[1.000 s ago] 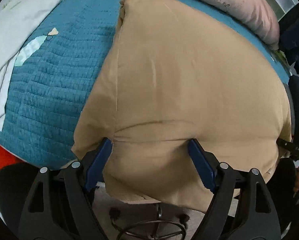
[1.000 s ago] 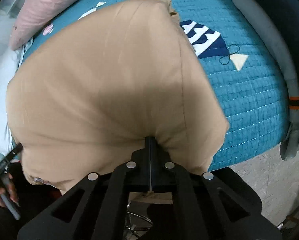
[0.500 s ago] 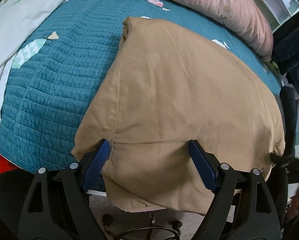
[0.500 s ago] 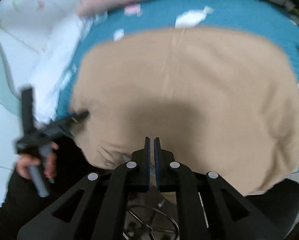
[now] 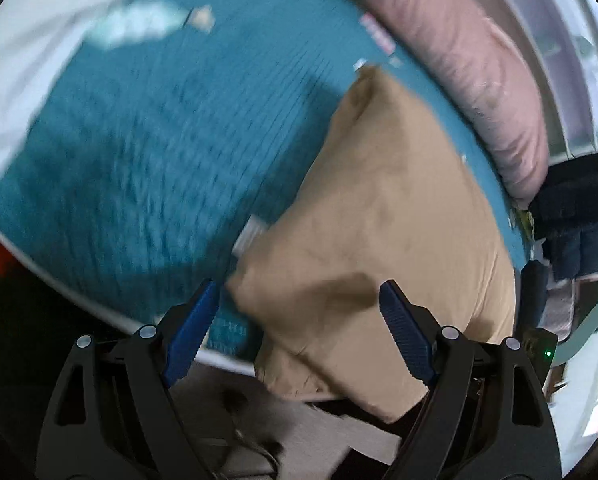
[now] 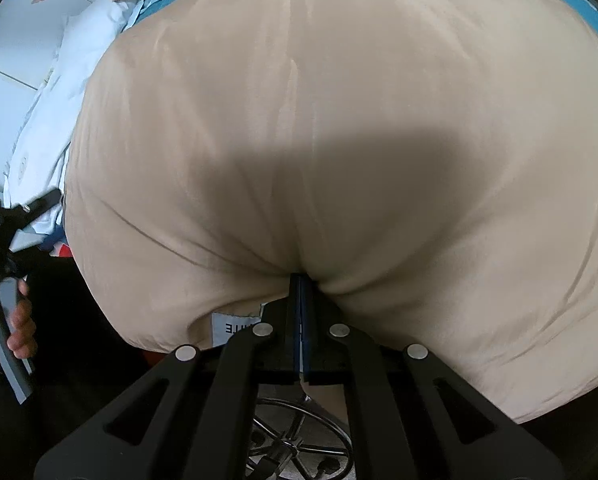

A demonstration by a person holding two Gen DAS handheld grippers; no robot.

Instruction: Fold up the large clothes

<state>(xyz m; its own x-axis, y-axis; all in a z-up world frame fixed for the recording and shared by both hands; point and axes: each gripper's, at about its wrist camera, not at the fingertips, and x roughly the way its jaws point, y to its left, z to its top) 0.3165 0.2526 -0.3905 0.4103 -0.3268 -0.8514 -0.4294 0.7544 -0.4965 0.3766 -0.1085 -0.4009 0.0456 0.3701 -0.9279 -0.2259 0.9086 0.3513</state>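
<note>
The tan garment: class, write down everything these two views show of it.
The tan garment is a large, smooth, thin-looking cloth, folded into layers and lying on the teal quilt, its near edge hanging over the bed's side. A white label shows at that edge. The right gripper is shut on the edge, puckering it. The left gripper is open over one corner.

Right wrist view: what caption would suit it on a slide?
Shut right tongs pinch the near edge of a tan garment spread over a teal quilt.
</note>
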